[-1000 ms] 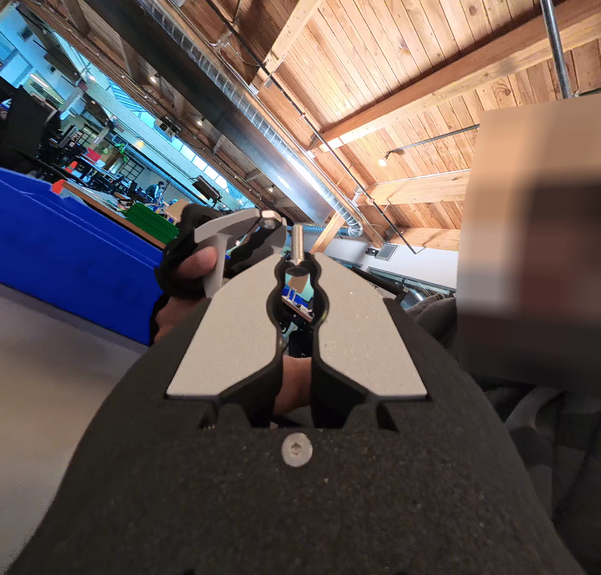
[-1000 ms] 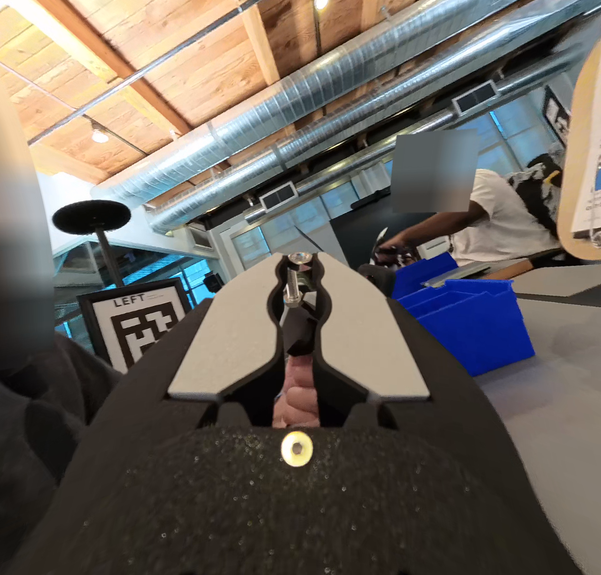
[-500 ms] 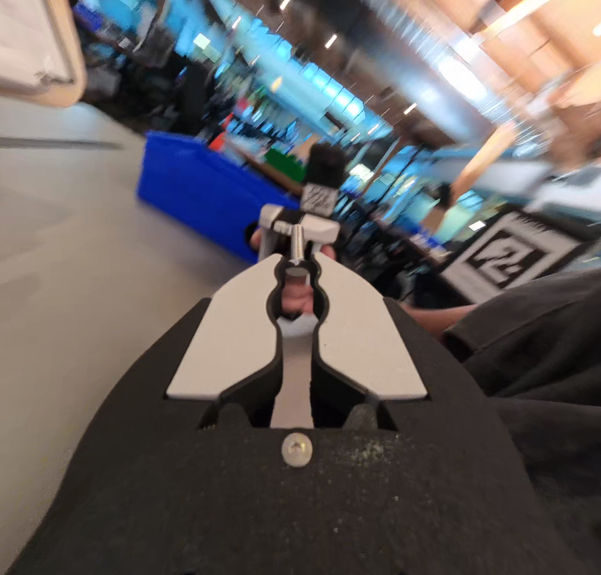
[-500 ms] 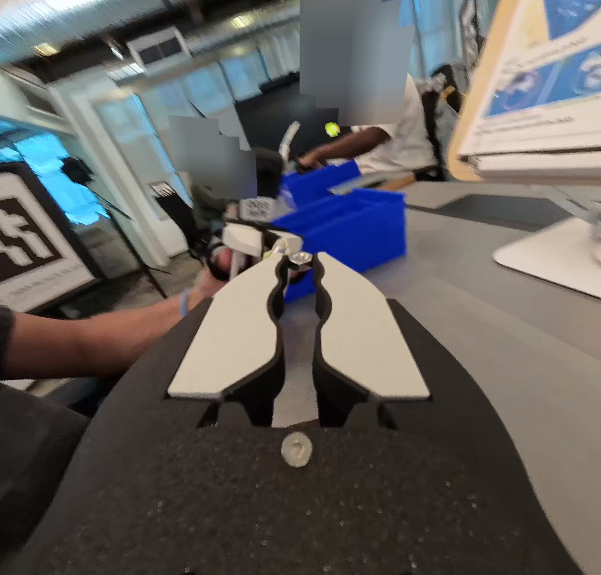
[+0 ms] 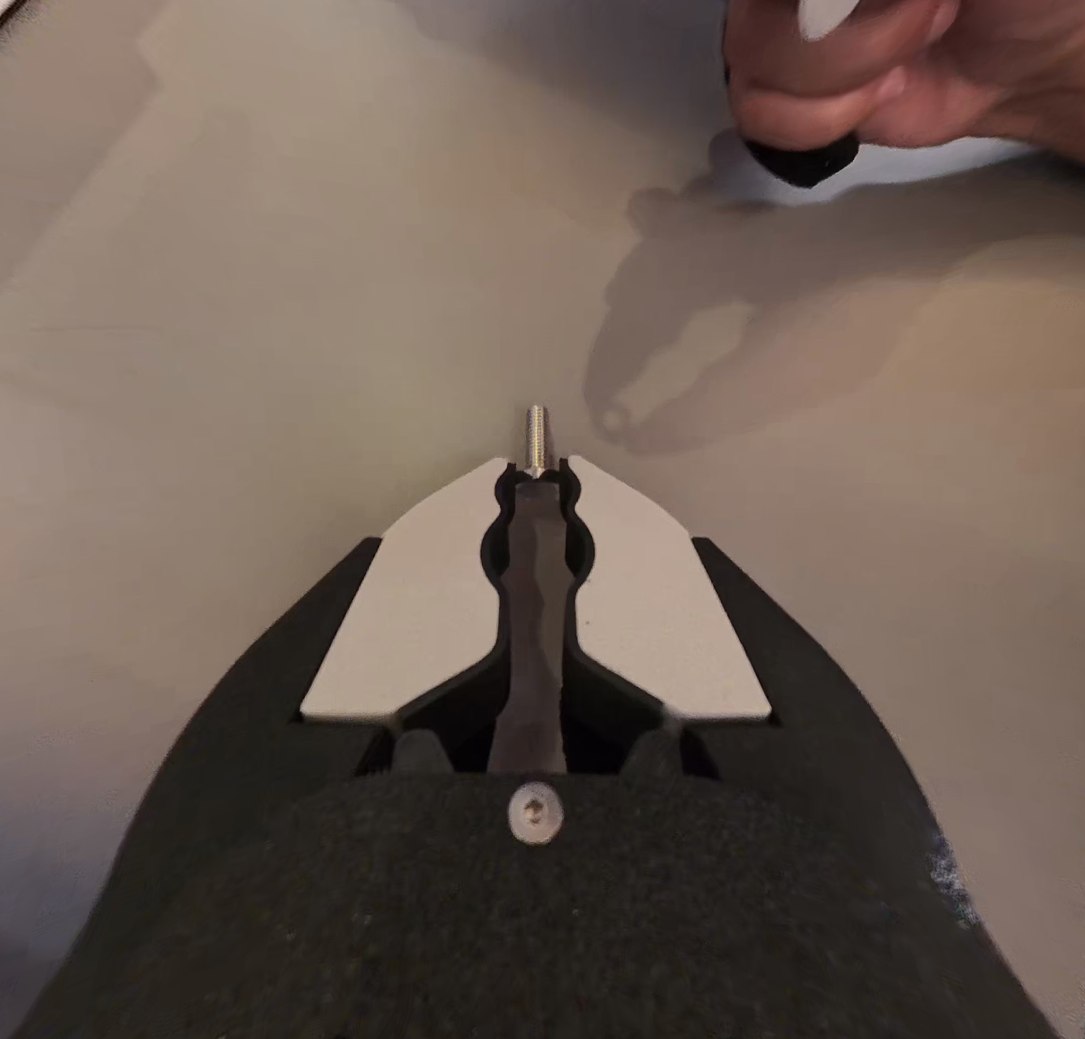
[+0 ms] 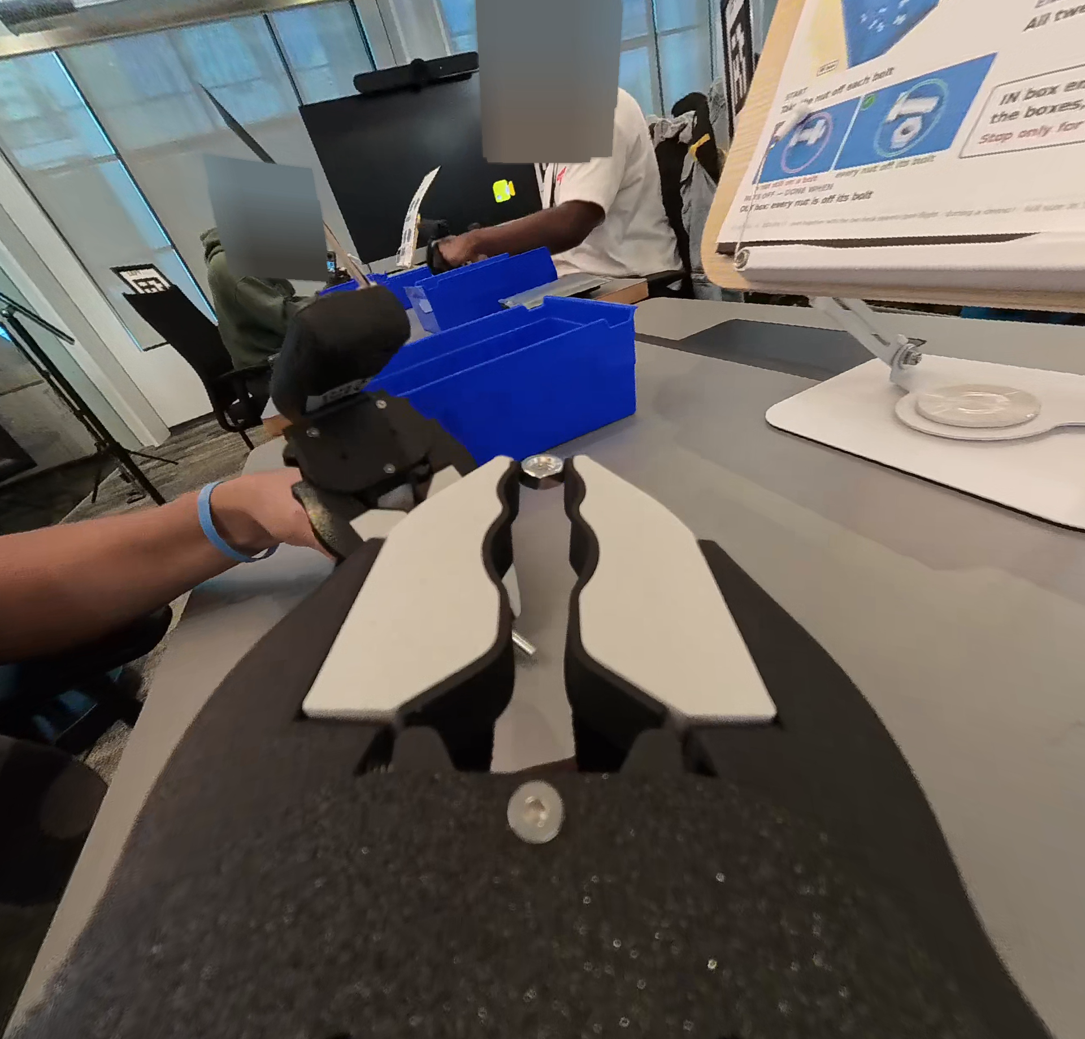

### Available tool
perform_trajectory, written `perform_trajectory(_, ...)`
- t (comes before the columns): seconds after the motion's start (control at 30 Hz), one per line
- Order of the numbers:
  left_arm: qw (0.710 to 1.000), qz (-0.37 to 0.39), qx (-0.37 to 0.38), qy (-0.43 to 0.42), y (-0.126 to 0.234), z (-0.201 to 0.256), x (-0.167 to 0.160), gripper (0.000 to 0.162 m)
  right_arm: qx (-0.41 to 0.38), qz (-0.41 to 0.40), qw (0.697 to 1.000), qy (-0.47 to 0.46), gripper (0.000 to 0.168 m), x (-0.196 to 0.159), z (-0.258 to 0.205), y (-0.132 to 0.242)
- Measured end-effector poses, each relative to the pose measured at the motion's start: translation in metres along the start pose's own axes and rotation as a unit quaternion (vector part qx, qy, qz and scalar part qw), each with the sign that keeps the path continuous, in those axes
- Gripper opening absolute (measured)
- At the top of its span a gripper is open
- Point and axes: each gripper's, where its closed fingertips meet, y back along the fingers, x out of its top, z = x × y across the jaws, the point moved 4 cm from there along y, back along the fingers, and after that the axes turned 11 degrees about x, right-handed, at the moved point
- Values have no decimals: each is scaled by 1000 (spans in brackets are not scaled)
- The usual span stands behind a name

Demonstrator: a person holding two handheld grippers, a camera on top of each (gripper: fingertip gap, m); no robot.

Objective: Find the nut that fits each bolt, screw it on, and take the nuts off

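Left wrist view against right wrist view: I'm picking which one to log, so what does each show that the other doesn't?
Only the left wrist view shows the left gripper head-on, jaws shut on the bolt's head, threaded end out over the table.

Only the right wrist view shows the nut pinched in the right gripper, the blue bin, the instruction board on its stand, and people seated behind.

Both show the grey table and the bolt.
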Motion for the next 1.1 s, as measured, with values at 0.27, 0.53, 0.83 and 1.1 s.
perform_trajectory(0.27, 1000, 3, -13, -16, -3, 5, -5, 14, 10, 1, 1000, -10, 14, 0, 0, -1)
perform_trajectory(0.53, 989, -115, 46, -84, 8, 2, -9, 24, 14, -4, 1000, -21, 14, -1, 3, -2)
perform_trajectory(0.83, 974, -219, 46, -47, -3, 13, -3, 25, 19, -6, 999, -27, 14, -1, 2, -2)
perform_trajectory(1.1, 969, -239, 56, 12, -8, 12, 2, 27, 19, -5, 999, -30, 14, 0, 3, 0)
